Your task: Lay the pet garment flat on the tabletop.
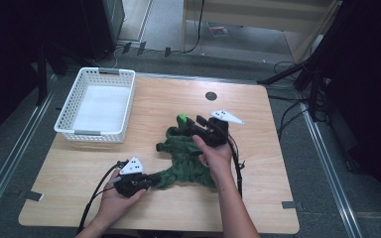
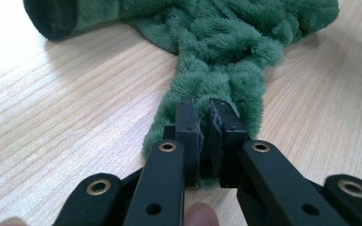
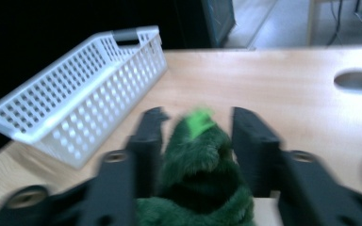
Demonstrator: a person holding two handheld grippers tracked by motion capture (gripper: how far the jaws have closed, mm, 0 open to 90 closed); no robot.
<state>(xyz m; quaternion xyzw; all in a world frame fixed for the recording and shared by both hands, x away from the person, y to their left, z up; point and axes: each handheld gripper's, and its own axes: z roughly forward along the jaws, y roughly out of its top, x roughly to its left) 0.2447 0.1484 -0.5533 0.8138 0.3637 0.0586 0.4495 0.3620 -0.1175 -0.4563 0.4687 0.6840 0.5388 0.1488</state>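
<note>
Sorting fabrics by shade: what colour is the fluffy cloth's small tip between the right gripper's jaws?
Bright lime green, on the dark green fluffy cloth; clearest in the right gripper view.

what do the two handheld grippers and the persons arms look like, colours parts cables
Both the left gripper and the right gripper are matte black, each topped by a pale grey three-cornered plate with dark dots and trailing a black cable. Up close, the jaws are flat black link bars with brass-coloured pivot rivets and blocky black pads. The forearms are bare: no sleeves or gloves visible.
</note>
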